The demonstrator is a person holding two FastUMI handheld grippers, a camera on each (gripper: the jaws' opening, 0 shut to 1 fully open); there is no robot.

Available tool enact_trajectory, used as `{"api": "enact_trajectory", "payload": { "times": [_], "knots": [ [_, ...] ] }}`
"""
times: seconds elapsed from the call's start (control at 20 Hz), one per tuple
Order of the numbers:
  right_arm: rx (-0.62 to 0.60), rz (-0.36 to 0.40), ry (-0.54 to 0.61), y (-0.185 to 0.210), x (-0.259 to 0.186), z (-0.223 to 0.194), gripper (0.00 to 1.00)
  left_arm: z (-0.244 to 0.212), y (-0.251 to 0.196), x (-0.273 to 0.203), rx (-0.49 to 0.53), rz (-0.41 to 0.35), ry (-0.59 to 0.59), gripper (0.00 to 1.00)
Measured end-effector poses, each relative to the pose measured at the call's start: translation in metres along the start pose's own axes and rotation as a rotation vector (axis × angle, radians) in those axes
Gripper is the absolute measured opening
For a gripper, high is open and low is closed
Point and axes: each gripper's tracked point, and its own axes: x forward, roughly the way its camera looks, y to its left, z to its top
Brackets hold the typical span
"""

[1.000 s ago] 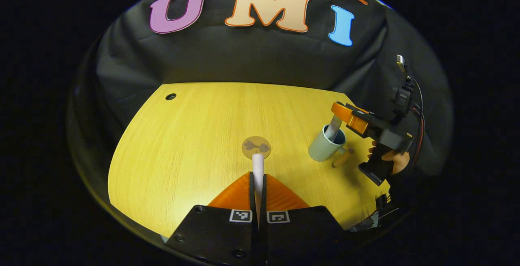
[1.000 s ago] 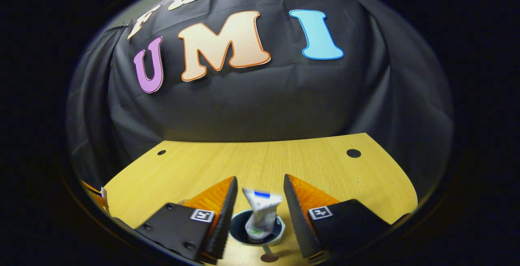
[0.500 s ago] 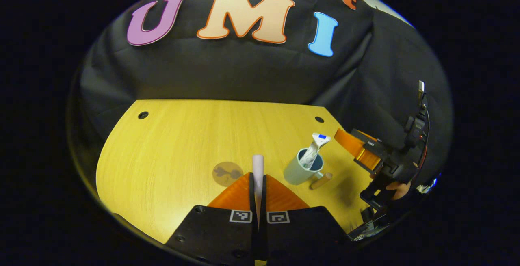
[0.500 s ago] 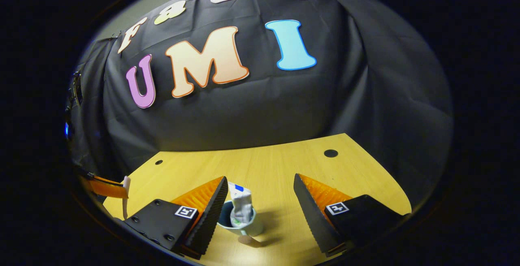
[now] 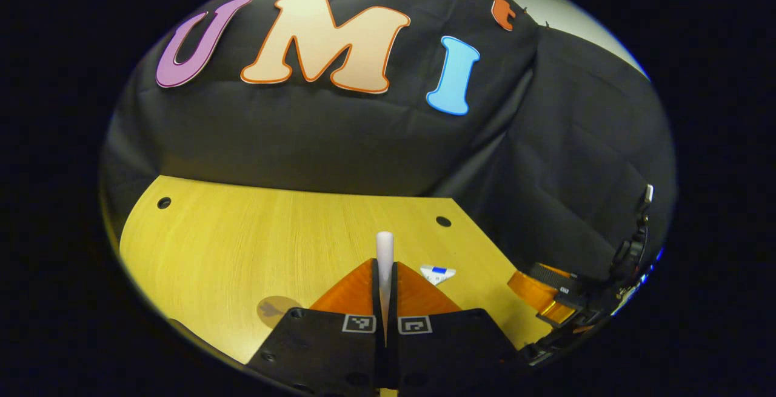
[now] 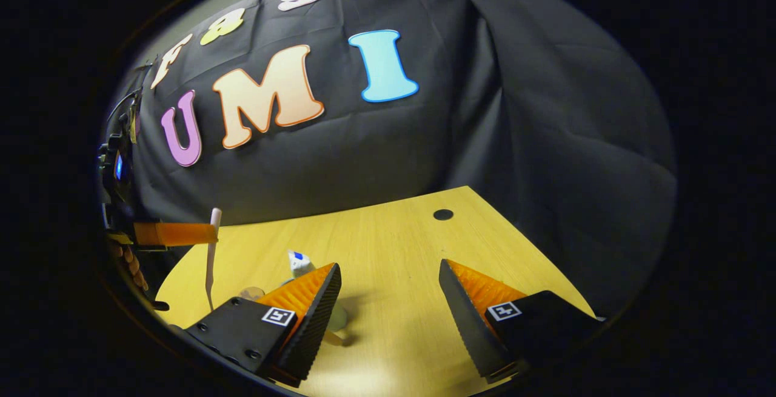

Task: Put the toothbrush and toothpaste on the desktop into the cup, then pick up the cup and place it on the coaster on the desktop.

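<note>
Toothbrush (image 5: pixel 384 257): a pale stick pinched between the left gripper (image 5: pixel 385 288)'s closed fingers, its end poking out past the tips; in the right gripper view it hangs upright (image 6: pixel 210 257) over the desktop's left edge, likely carried this way so it can drop end-first into the cup.
Toothpaste (image 6: pixel 299 262): standing in the cup, crimped end up; its top peeks past the left gripper's fingers (image 5: pixel 438 273).
Cup (image 6: pixel 337 318): on the desktop, mostly hidden behind the right gripper's left finger.
Right gripper (image 6: pixel 388 306): jaws spread wide, holding nothing, apparently clear of the cup.
Coaster (image 5: pixel 274 311): a round disc near the desktop's front edge, bare, waiting for the cup.
Desktop (image 6: pixel 388 245): yellow wood grain, with a round cable hole (image 6: pixel 442 214) toward the far right corner.
</note>
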Motion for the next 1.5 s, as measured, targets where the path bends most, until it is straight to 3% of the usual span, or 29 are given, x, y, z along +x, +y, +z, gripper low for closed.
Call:
{"api": "enact_trajectory", "payload": {
  "times": [0.5, 0.65, 0.8, 0.85, 0.95, 1.0, 1.3, 1.4, 1.45, 1.5],
  "knots": [
    [0.002, -0.067, 0.032, -0.039, -0.023, -0.007, 0.95, 0.012, -0.021, 0.062, -0.103, 0.016, -0.125, 0.01],
    [0.007, -0.085, 0.045, -0.05, -0.027, -0.009, 0.99, 0.0, -0.017, 0.077, -0.079, 0.054, -0.119, 0.0],
    [-0.005, -0.096, 0.048, -0.058, -0.029, -0.006, 0.94, -0.017, -0.019, 0.077, -0.071, 0.065, -0.096, 0.0],
    [-0.003, -0.095, 0.049, -0.057, -0.027, -0.005, 0.99, -0.02, -0.019, 0.075, -0.065, 0.071, -0.095, 0.0],
    [-0.004, -0.084, 0.052, -0.052, -0.023, -0.002, 0.95, -0.02, -0.022, 0.068, -0.049, 0.068, -0.103, 0.0],
    [-0.007, -0.074, 0.051, -0.048, -0.02, -0.002, 0.99, -0.021, -0.022, 0.065, -0.039, 0.065, -0.106, 0.0],
    [-0.083, -0.006, 0.125, -0.014, -0.012, -0.015, 0.99, -0.031, -0.026, 0.04, -0.018, 0.046, -0.076, 0.05],
    [-0.127, 0.051, 0.193, 0.007, -0.011, -0.03, 0.98, -0.038, -0.023, 0.032, -0.016, 0.039, -0.057, 0.14],
    [-0.152, 0.085, 0.228, 0.018, -0.013, -0.038, 0.99, -0.04, -0.022, 0.027, -0.014, 0.038, -0.05, 0.26],
    [-0.17, 0.11, 0.252, 0.028, -0.012, -0.044, 0.99, -0.039, -0.018, 0.023, -0.009, 0.041, -0.055, 0.27]
  ]
}}
